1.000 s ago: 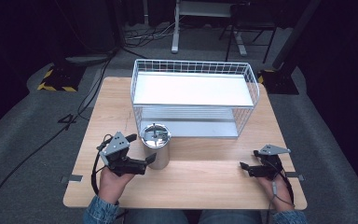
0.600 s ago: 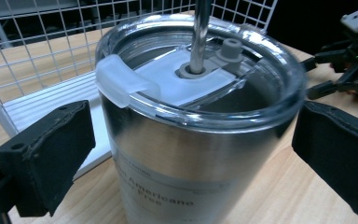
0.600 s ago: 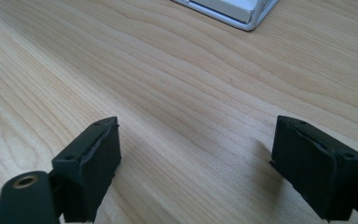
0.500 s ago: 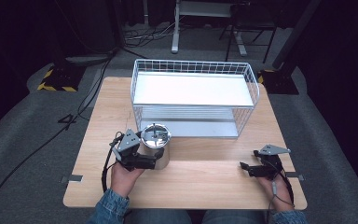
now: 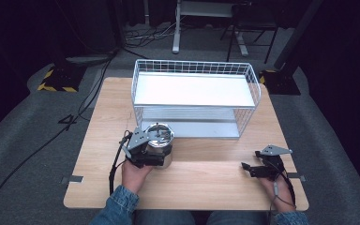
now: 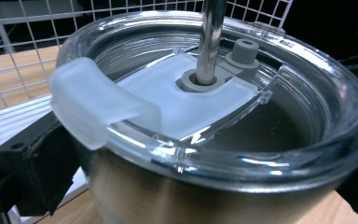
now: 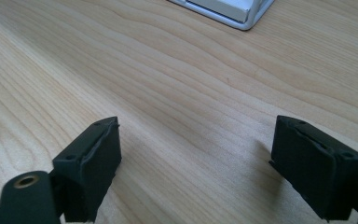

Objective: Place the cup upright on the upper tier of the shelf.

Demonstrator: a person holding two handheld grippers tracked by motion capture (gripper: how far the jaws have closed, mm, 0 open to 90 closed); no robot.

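A steel tumbler (image 5: 160,138) with a clear lid and a metal straw (image 6: 211,37) stands upright on the wooden table (image 5: 206,183), just in front of the wire rack. My left gripper (image 5: 153,158) reaches around its body from the near side. In the left gripper view one black jaw presses the tumbler's (image 6: 200,196) left wall and the other sits at its right edge. My right gripper (image 5: 246,168) rests low at the table's front right, with its jaws wide apart over bare wood (image 7: 205,116) and nothing between them.
A white wire rack (image 5: 194,106) with two shelves stands across the back half of the table, its corner (image 7: 242,16) visible ahead of the right gripper. Cables and stand legs lie on the dark floor beyond.
My left gripper moved right and forward from beside the tumbler until its jaws came around the tumbler's body. The tumbler and the right gripper stayed where they were.
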